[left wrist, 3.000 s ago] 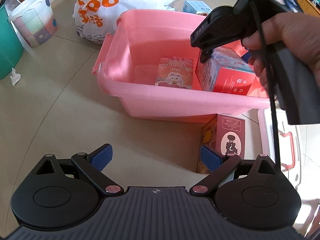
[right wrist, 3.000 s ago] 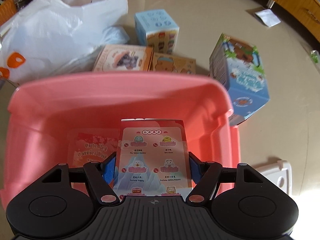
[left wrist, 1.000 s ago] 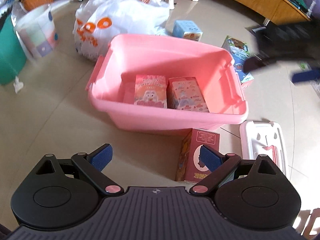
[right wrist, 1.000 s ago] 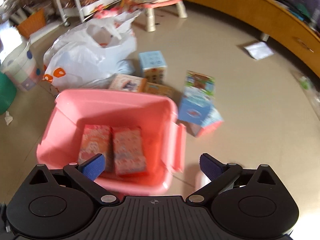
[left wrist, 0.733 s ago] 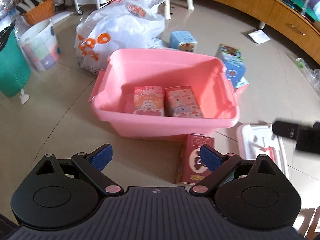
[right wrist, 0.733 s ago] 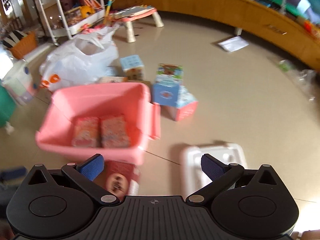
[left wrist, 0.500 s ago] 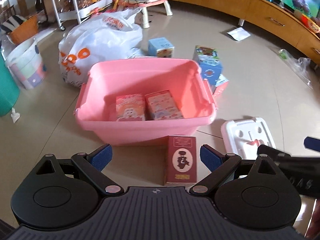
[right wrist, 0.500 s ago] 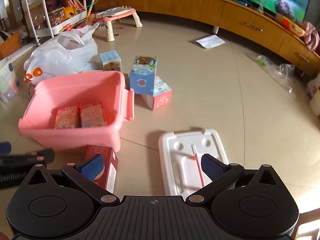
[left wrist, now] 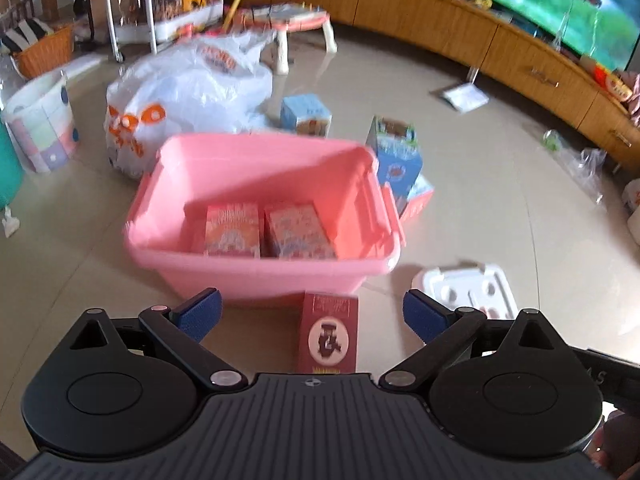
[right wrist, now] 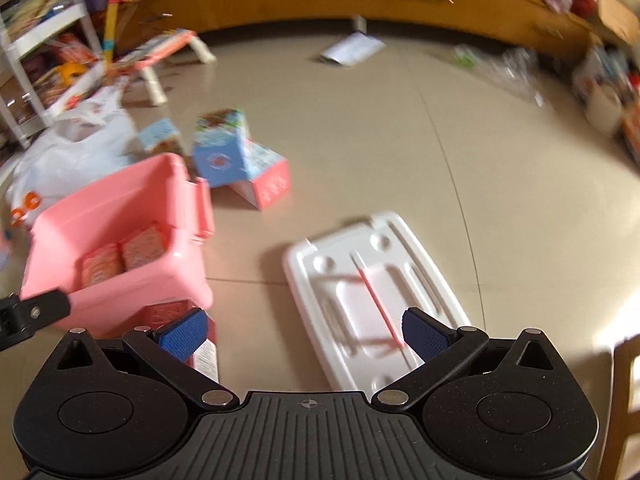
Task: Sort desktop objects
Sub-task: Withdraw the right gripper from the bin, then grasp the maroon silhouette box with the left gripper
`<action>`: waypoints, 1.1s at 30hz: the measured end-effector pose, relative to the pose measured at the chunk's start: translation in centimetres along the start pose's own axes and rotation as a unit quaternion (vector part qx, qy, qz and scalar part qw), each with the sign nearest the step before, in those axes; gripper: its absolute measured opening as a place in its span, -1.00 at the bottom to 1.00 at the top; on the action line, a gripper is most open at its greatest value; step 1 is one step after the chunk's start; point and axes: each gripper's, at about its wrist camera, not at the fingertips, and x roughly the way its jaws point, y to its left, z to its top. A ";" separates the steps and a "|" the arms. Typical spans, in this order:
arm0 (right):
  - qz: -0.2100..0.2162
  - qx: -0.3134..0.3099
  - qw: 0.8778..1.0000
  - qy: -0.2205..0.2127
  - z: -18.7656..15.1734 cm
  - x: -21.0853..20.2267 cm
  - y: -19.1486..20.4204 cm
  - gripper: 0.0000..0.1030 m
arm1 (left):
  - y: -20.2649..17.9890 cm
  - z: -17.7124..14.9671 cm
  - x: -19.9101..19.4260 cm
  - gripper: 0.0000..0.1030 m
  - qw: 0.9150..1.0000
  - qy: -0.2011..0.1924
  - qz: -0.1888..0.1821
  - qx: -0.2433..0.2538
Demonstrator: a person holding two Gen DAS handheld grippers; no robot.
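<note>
Open floor point(right wrist: 500, 208) to the right of pink bin point(left wrist: 256, 276), wide and bare. White lid point(right wrist: 372, 300) lies flat there, low obstacle. Dark red box point(left wrist: 329, 334) stands just before the bin's near wall, blocking that approach. Bin top open; two boxes point(left wrist: 268, 230) cover its floor. Blue boxes point(left wrist: 396, 160) and white bag point(left wrist: 188, 100) crowd the far side.

Both wrist views angled down at floor, sharing pink bin point(left wrist: 260, 264), white lid point(right wrist: 376, 292)
</note>
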 end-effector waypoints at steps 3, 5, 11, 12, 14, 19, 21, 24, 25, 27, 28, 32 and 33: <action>-0.006 0.025 0.999 0.028 -0.8 1.2 -0.9 0.99 | -0.1 -0.2 0.7 0.93 1.000 0.008 0.015 -0.002; -0.014 0.032 0.998 0.047 -1.3 2.1 -1.2 0.99 | -0.1 -0.4 1.2 0.93 1.000 0.017 0.024 -0.005; -0.028 0.036 0.995 0.084 -2.5 4.3 -1.2 0.99 | -0.1 -0.4 3.5 0.93 0.998 0.056 0.024 -0.020; -0.030 0.036 0.995 0.088 -2.6 4.6 -1.1 0.99 | -0.1 -0.5 3.9 0.93 0.998 0.059 0.023 -0.019; -0.033 0.038 0.994 0.097 -2.8 5.2 -1.2 0.99 | -0.2 -0.7 4.6 0.93 0.997 0.065 0.026 -0.015; -0.042 0.051 0.990 0.121 -3.0 6.9 -1.5 0.99 | -0.1 -1.0 6.7 0.93 0.996 0.080 0.032 -0.017; -0.046 0.057 0.989 0.129 -3.2 7.5 -1.6 0.99 | 0.0 -1.2 7.5 0.93 0.995 0.086 0.037 -0.018; -0.048 0.064 0.987 0.139 -3.4 8.2 -1.6 0.99 | -0.1 -1.4 8.7 0.93 0.994 0.095 0.045 -0.010; -0.047 0.065 0.986 0.143 -3.5 8.5 -1.5 0.99 | -0.2 -1.5 9.1 0.93 0.994 0.096 0.045 -0.006; -0.044 0.061 0.986 0.150 -3.8 8.9 -1.1 0.99 | -0.2 -1.7 9.7 0.93 0.994 0.100 0.044 -0.004; -0.043 0.059 0.986 0.153 -3.9 9.1 -1.0 0.99 | -0.2 -1.8 10.1 0.93 0.994 0.102 0.043 -0.003; -0.044 0.048 0.984 0.163 -4.4 10.0 -0.4 0.99 | -0.4 -2.3 11.7 0.93 0.992 0.116 0.047 0.000; -0.044 0.048 0.984 0.167 -4.5 10.3 -0.4 0.99 | -0.5 -2.4 12.1 0.93 0.992 0.120 0.048 0.002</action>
